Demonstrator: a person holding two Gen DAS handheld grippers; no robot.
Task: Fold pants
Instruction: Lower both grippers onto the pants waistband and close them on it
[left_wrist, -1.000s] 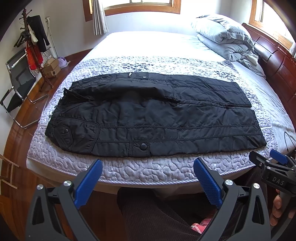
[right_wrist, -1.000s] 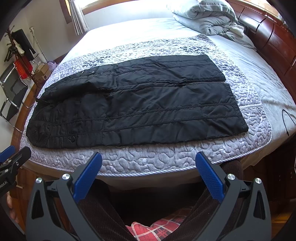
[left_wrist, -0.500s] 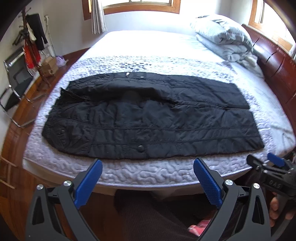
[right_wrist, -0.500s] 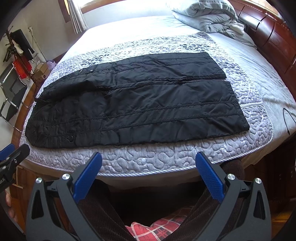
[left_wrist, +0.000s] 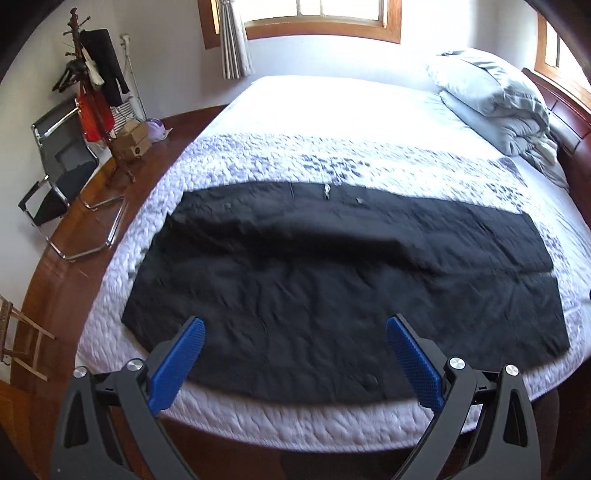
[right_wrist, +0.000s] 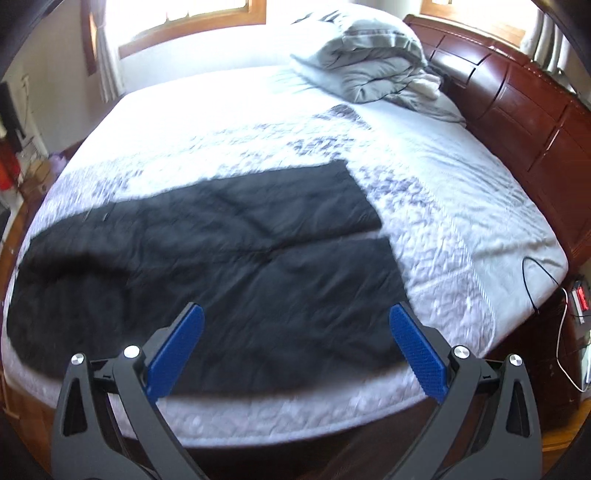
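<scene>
Black quilted pants (left_wrist: 332, 280) lie spread flat across the near part of the bed, waist to the left, leg ends to the right. They also show in the right wrist view (right_wrist: 221, 266), where the two leg hems sit right of centre. My left gripper (left_wrist: 295, 332) is open and empty, over the near edge of the pants toward the waist end. My right gripper (right_wrist: 295, 321) is open and empty, over the near edge toward the hem end. Neither gripper touches the fabric.
The bed has a quilted grey-white cover (left_wrist: 332, 162). A folded grey duvet (right_wrist: 369, 70) lies by the dark wooden headboard (right_wrist: 517, 122) at right. A chair (left_wrist: 62, 173), coat stand (left_wrist: 96, 92) and boxes (left_wrist: 131, 142) stand on the floor at left. A cable (right_wrist: 535, 280) hangs off the bed's right corner.
Both grippers have moved forward and up over the bed's near edge, closer to the pants. The views are blurred by the motion. The pants have not moved.
</scene>
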